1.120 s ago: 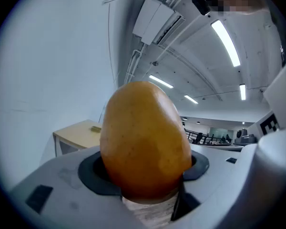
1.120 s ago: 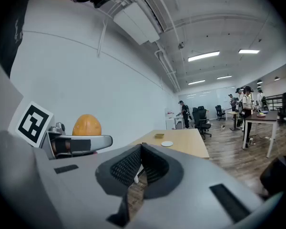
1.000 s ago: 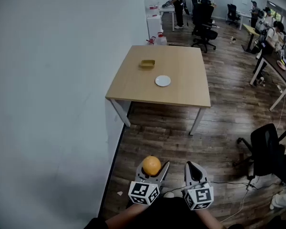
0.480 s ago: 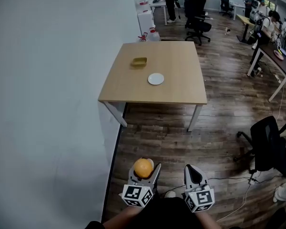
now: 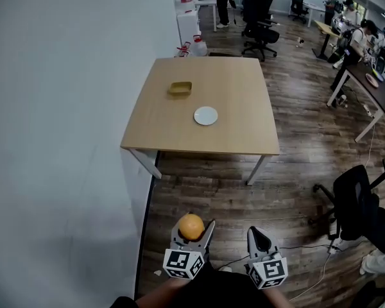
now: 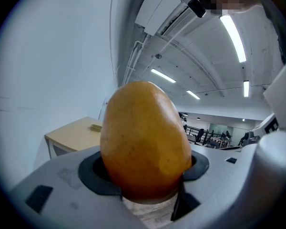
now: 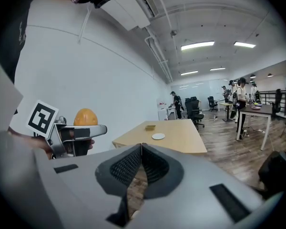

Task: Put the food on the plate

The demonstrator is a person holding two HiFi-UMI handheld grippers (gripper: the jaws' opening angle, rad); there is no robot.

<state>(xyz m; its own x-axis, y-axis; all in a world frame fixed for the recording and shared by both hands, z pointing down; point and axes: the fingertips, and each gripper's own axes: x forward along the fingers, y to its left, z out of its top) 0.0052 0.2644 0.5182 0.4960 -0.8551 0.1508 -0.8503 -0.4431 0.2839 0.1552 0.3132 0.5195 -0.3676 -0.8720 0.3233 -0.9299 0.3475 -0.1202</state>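
Note:
An orange, egg-shaped fruit [image 5: 191, 226] sits clamped in my left gripper [image 5: 192, 231], low in the head view and well short of the table; it fills the left gripper view [image 6: 145, 142]. My right gripper [image 5: 257, 236] is beside it, jaws closed together and empty [image 7: 141, 149]. From the right gripper view the fruit [image 7: 86, 117] shows to the left in the other gripper. A small white plate [image 5: 205, 115] lies near the middle of the wooden table [image 5: 237, 136]; it also shows far off [image 7: 158, 136].
A shallow yellow-brown dish [image 5: 179, 88] rests on the table behind the plate. A white wall runs along the left. A black office chair [image 5: 359, 204] stands at the right, with a cable on the wood floor. Desks, chairs and people fill the far room.
The table and plate have drawn nearer and shifted left in the head view. Both grippers keep their hold and spacing; the fruit stays in the left one.

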